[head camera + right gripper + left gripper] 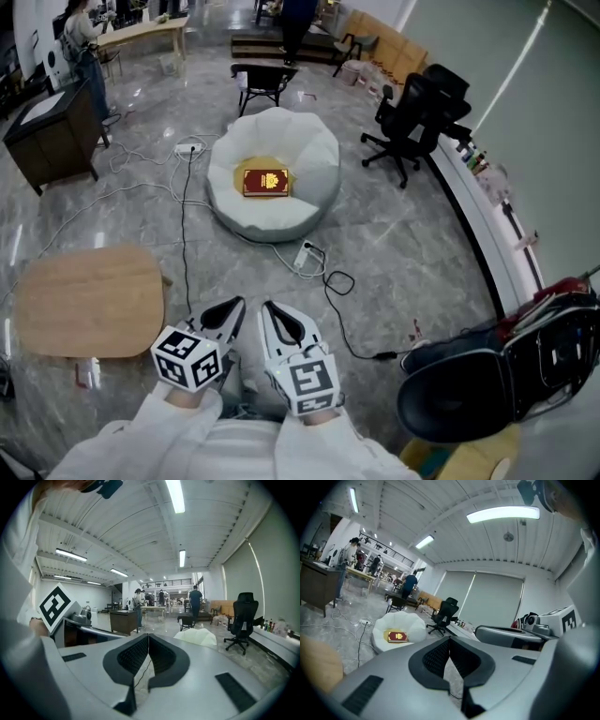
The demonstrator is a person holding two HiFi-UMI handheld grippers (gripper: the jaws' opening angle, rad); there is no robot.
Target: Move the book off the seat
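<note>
Facing the beanbag seat from well apart, with the red book flat in its hollow. Held left tool and right tool clenched, empty, side by side. Probably needed to close in first, open up, then pinch the book's near edge squarely.

Bright, even light from long white ceiling tube lamps at upper right; faint glare on the glossy grey marble floor. Both gripper views bulge, with dark corners.
</note>
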